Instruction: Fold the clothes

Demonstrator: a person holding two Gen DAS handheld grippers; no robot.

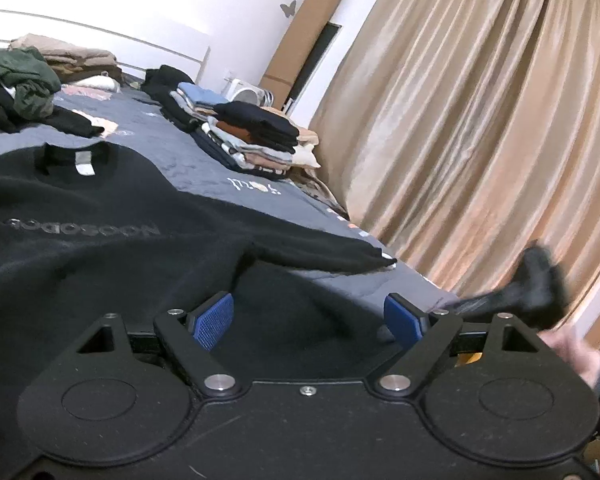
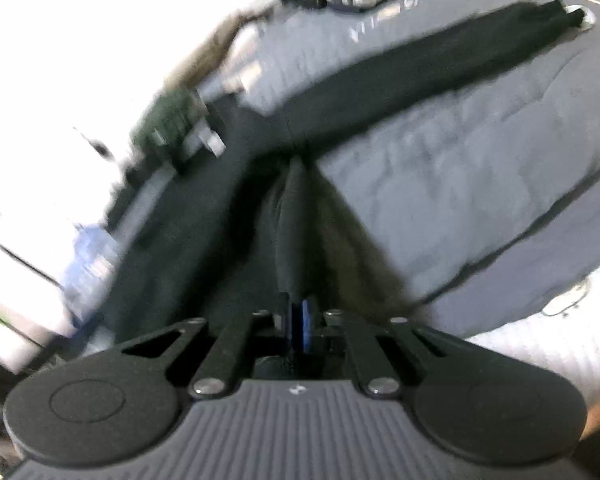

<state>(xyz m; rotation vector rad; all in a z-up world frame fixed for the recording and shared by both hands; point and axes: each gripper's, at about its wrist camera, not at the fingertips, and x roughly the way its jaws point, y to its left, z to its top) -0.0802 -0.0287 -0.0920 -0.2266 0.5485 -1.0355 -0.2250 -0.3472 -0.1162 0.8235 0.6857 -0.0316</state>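
My right tool (image 2: 299, 316) pinches the sweater's (image 1: 100, 216) hem; left tool (image 1: 310, 320) gapes above it. Sleeve (image 2: 420, 64) stretches across the bed (image 2: 460, 160).

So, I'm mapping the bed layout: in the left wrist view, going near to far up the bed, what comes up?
Left gripper → black sweatshirt → folded clothes stack → white headboard rail.

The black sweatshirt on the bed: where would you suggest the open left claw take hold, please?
Probably the hem edge of the black sweatshirt lying just ahead of the left claw, approached low from the near side. The right claw already pinches a bunched fold there.
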